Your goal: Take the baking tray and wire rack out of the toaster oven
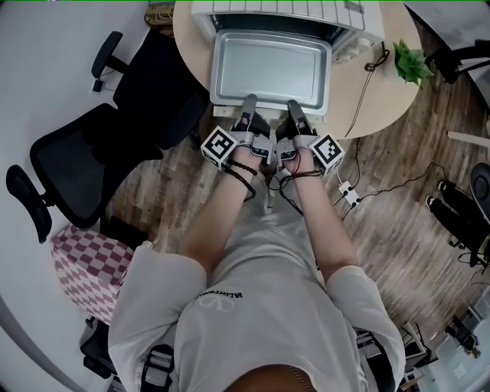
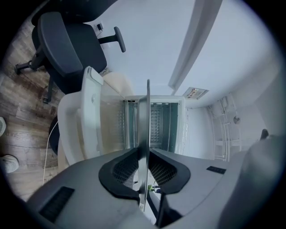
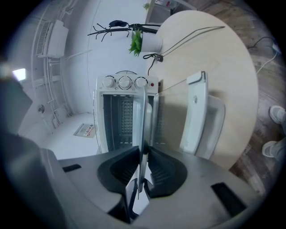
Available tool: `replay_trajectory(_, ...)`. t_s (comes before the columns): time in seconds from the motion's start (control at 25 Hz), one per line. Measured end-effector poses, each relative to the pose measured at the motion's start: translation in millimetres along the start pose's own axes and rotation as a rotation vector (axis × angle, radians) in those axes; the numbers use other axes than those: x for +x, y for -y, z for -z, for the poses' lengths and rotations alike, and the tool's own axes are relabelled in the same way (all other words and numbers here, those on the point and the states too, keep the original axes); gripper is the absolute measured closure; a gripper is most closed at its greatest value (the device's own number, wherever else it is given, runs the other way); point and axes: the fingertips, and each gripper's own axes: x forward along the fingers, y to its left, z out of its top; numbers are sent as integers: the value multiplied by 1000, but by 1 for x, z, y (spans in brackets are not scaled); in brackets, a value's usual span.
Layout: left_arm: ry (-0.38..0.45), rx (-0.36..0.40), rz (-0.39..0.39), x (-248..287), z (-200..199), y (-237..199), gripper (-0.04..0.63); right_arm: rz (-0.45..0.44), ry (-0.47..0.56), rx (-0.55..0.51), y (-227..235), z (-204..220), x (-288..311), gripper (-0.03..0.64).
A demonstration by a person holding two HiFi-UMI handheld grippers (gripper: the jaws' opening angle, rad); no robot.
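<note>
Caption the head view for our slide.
Left gripper and right gripper grip a shiny rectangular metal baking tray by its near rim at the white toaster oven.

baking tray (image 1: 269, 67) before toaster oven (image 1: 283, 11), which sits on table (image 1: 383, 84).

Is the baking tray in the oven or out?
Mostly out: the baking tray sits in front of the toaster oven, left gripper and right gripper gripping its near rim.

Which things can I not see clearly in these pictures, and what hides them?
Rack: no view shows it. In the head view the tray and the oven top cover the inside; in both gripper views the edge-on tray cuts across it.
Knobs: right gripper view, markings too small.
Door: head view, hidden under the tray.
</note>
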Motion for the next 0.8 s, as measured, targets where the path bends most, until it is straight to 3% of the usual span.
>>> replay_trajectory(0.48, 23, 3, -12, -51, 18, 31, 525, -32, -98, -20, -30, 21, -48, 548)
replay_trajectory(0.8, 13, -3, -14, -68, 35, 81, 525, -51, -139, -9, -75, 26, -75, 546)
